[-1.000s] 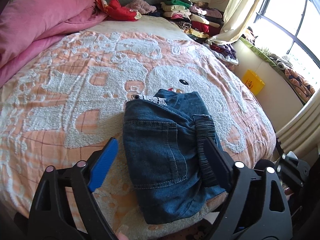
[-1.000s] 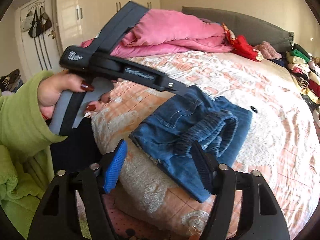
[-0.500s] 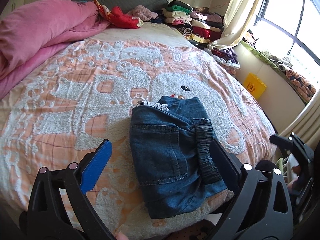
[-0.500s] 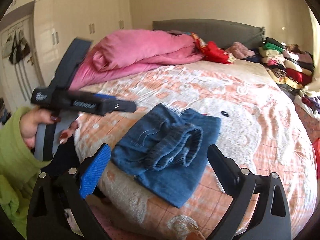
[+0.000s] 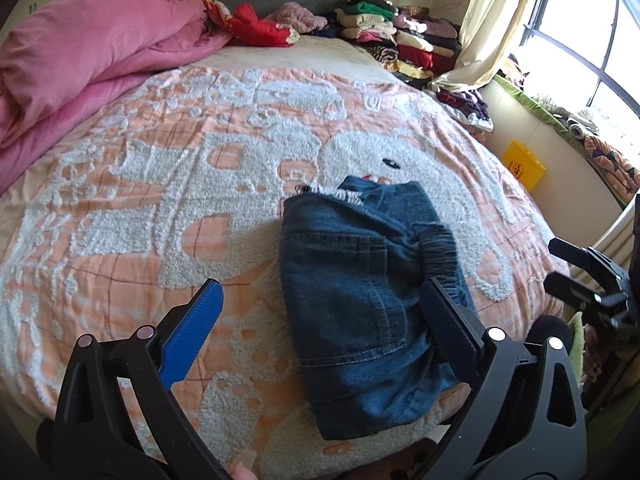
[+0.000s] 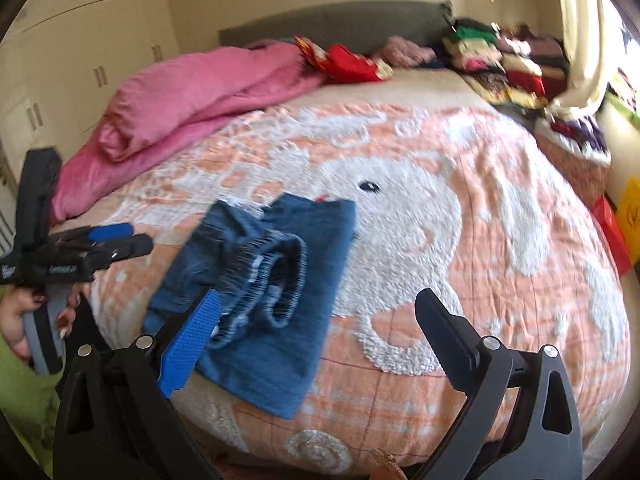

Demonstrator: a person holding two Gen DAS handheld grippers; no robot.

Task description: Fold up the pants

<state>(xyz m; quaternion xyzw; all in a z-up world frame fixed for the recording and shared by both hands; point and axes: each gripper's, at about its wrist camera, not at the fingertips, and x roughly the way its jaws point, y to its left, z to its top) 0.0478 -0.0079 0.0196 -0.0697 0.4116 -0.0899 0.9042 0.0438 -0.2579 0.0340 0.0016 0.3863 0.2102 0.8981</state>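
Bedroom, cartoon bedspread (image 5: 160,184); folded jeans (image 5: 360,304) lying free; both tools (image 5: 320,312) (image 6: 316,328) agape, empty; handle lettering unreadable.

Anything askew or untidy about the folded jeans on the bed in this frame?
Slightly. The jeans lie folded near the bed's front edge, but the elastic waistband bulges up in a loose roll, not flat. Nothing looks damaged.

Home bedroom, quilted bed (image 5: 168,184), pink duvet (image 5: 92,52), wardrobe doors (image 6: 80,60), folded clothes stacks (image 5: 384,36)
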